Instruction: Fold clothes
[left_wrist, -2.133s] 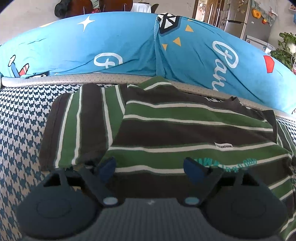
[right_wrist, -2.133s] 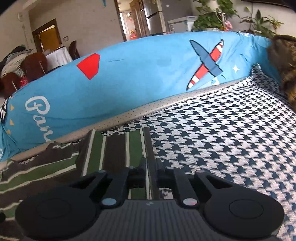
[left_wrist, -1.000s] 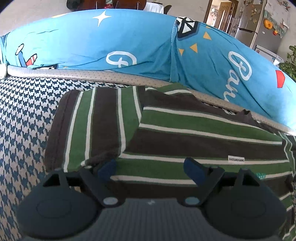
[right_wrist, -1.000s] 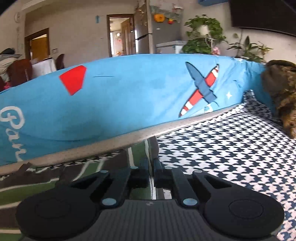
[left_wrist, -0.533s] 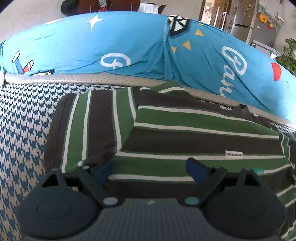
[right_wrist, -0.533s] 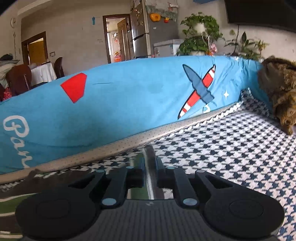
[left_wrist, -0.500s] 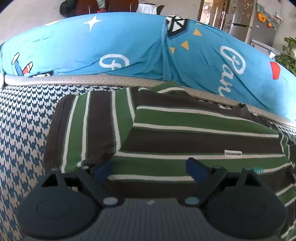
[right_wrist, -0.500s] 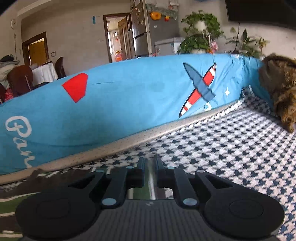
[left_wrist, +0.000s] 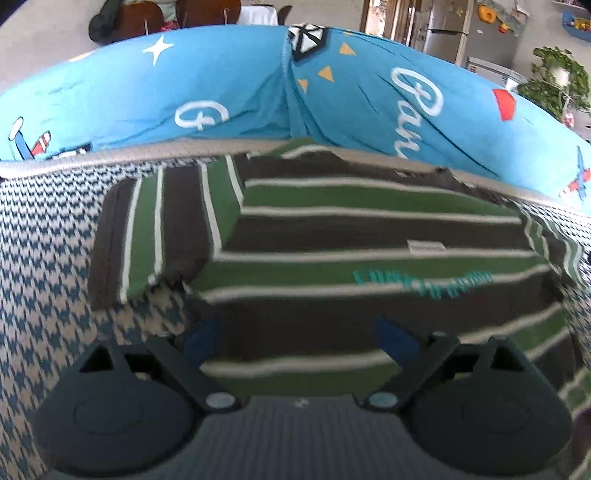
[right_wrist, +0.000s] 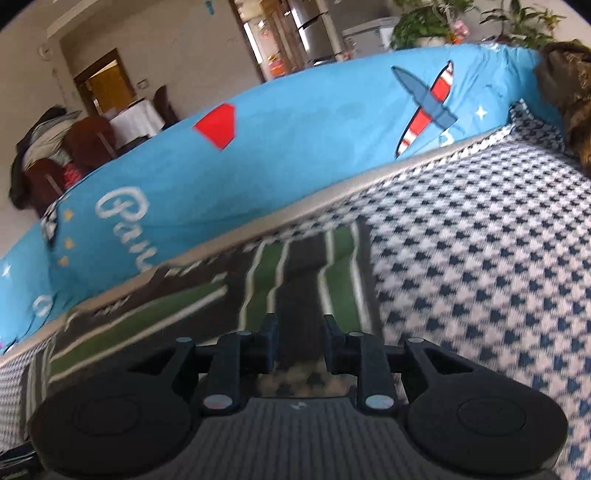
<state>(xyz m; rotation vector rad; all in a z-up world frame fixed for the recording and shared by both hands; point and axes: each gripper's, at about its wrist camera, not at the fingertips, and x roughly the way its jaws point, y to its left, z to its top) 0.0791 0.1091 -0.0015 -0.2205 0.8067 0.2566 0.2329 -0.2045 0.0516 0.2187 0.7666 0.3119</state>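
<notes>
Hovering over the striped T-shirt (left_wrist: 369, 236), left gripper (left_wrist: 299, 332) jaws spread wide, nothing between them. Right gripper (right_wrist: 300, 343) jaws just parted, sleeve (right_wrist: 317, 280) free. Shirt lies flat on houndstooth sofa cover (right_wrist: 480, 266), against blue cushions (left_wrist: 221, 96).

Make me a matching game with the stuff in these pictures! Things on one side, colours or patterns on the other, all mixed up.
Things:
1. shirt
2. long cushion
3. bed cover
4. furry thing at the right edge of the right wrist view

Looks:
A. blue-and-white houndstooth checks
B. brown and shaggy
C. green and dark brown stripes with thin white lines
D. bright blue with a plane, stars and white writing

Pairs: 1-C, 2-D, 3-A, 4-B
</notes>
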